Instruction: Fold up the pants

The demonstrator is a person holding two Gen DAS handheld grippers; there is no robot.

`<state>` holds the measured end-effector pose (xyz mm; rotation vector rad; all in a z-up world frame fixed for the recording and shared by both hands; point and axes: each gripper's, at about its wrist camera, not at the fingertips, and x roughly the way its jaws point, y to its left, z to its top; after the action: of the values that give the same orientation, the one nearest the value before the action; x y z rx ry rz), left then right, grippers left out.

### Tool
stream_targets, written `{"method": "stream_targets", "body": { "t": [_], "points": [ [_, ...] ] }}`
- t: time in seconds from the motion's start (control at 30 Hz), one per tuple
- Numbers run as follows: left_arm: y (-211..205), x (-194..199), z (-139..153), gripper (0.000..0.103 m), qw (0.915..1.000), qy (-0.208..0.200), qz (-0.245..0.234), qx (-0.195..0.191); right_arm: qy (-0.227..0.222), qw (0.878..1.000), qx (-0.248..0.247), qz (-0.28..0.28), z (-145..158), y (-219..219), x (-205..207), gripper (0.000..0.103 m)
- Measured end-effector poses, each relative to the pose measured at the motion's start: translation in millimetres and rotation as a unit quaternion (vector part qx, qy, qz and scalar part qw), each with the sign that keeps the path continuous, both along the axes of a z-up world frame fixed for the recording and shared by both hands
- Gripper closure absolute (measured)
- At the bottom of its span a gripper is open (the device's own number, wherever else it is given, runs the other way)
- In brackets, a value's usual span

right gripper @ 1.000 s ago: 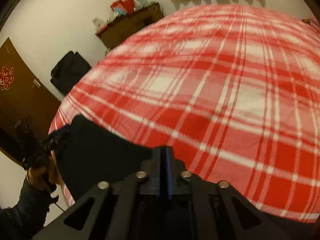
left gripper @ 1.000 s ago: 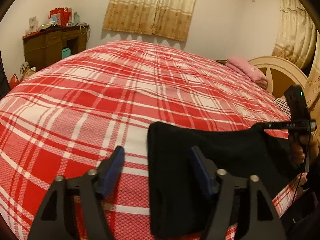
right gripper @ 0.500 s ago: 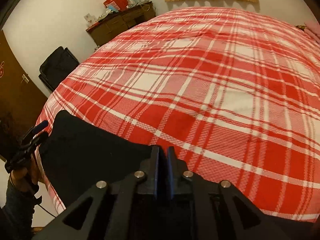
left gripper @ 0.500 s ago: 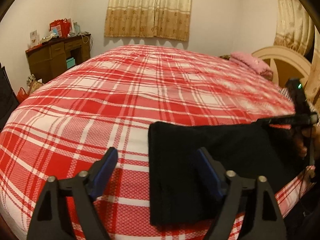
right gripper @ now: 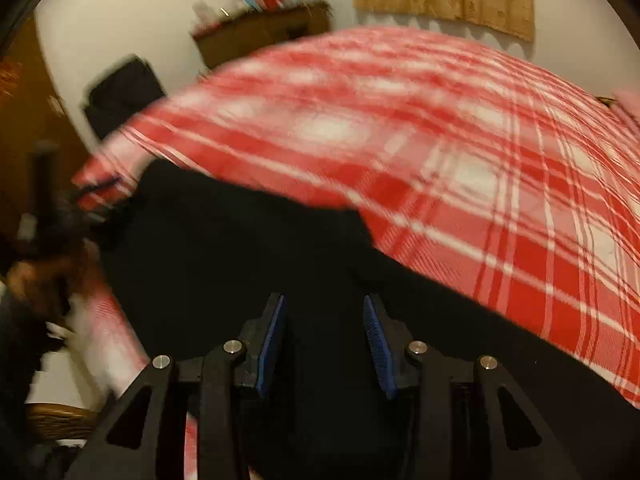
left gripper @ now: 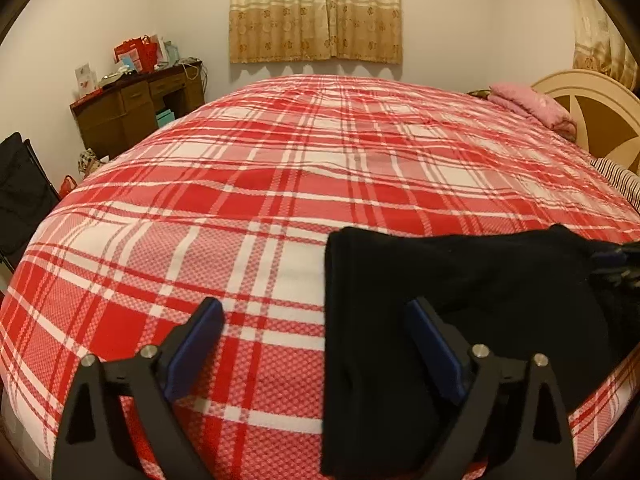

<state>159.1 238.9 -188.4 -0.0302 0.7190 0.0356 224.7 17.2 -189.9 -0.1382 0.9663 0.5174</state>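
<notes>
Folded black pants (left gripper: pixel 448 292) lie on the near part of the red plaid bed (left gripper: pixel 280 184), by its front edge. My left gripper (left gripper: pixel 316 316) hovers over the pants' left edge with its jaws wide and still opening; nothing touches its blue pads (left gripper: pixel 196 340). In the blurred right wrist view my right gripper (right gripper: pixel 326 312) hangs over the pants (right gripper: pixel 240 248), jaws opening. The cloth lies under the gap and its pads (right gripper: pixel 276 332) press on nothing. Each gripper shows at the edge of the other's view: the right gripper (left gripper: pixel 616 264) and the left gripper (right gripper: pixel 92 196), which a hand (right gripper: pixel 36 280) holds.
A brown dresser (left gripper: pixel 136 112) with clutter on top stands at the back left, with a black bag (left gripper: pixel 20 192) nearer on the left. A folded pink blanket (left gripper: pixel 528 104) lies by the cream headboard (left gripper: pixel 592 120). Curtains (left gripper: pixel 316 12) hang on the far wall.
My right gripper went from shut to open, letting go of the pants, and swung sideways over them. My left gripper spread its jaws wider and tipped up slightly.
</notes>
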Motion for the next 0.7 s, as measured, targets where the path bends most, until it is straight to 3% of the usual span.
{"method": "stream_targets", "body": {
  "t": [0.13, 0.23, 0.33, 0.5, 0.7],
  "points": [
    [6.2, -10.8, 10.2, 0.007, 0.9998, -0.009, 0.016, -0.004, -0.008, 0.999, 0.035, -0.006, -1.1, -12.1, 2.6, 0.061],
    [4.4, -23.7, 27.7, 0.007, 0.9984, -0.043, 0.028, 0.02, -0.039, 0.999, 0.034, -0.007, 11.6, -19.5, -11.2, 0.061],
    [-3.1, -26.0, 38.9, 0.007, 0.9983, -0.054, 0.02, 0.011, -0.053, 0.998, 0.024, -0.015, 14.3, -28.9, -18.2, 0.06],
    [-40.2, -24.0, 51.6, 0.007, 0.9983, -0.05, -0.029, -0.001, -0.065, 0.997, 0.01, -0.045, 18.3, -55.3, -30.1, 0.06],
    [-106.8, -20.1, 64.4, 0.002, 0.9912, -0.044, -0.123, -0.024, -0.097, 0.989, -0.005, -0.111, 47.4, -132.4, -58.5, 0.061]
  ]
}}
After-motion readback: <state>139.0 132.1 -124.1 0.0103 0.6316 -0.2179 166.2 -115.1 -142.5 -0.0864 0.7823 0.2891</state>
